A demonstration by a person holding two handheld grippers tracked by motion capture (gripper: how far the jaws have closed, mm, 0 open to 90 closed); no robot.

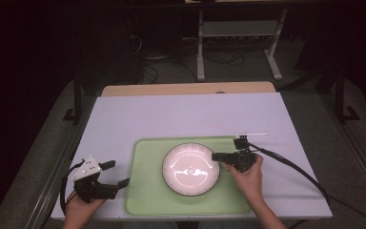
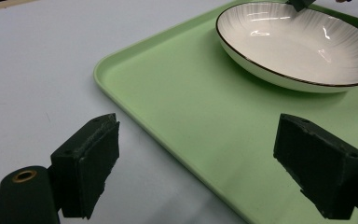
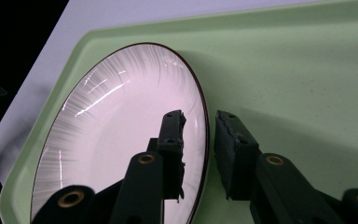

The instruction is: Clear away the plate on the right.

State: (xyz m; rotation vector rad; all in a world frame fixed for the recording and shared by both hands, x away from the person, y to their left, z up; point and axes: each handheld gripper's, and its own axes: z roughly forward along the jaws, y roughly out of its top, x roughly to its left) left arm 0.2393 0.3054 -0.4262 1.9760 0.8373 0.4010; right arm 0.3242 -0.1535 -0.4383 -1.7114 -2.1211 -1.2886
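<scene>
A white ribbed plate with a dark rim lies in the middle of a pale green tray. My right gripper is at the plate's right edge. Its jaws straddle the rim, one inside the bowl and one outside, with a narrow gap still showing on each side. My left gripper hovers wide open over the tray's left edge with nothing between its jaws.
The tray rests on a white table sheet with bare room behind and to the left. A thin white strip lies just beyond the right gripper. Its cable trails off to the right. Dark floor and desk legs lie beyond the table.
</scene>
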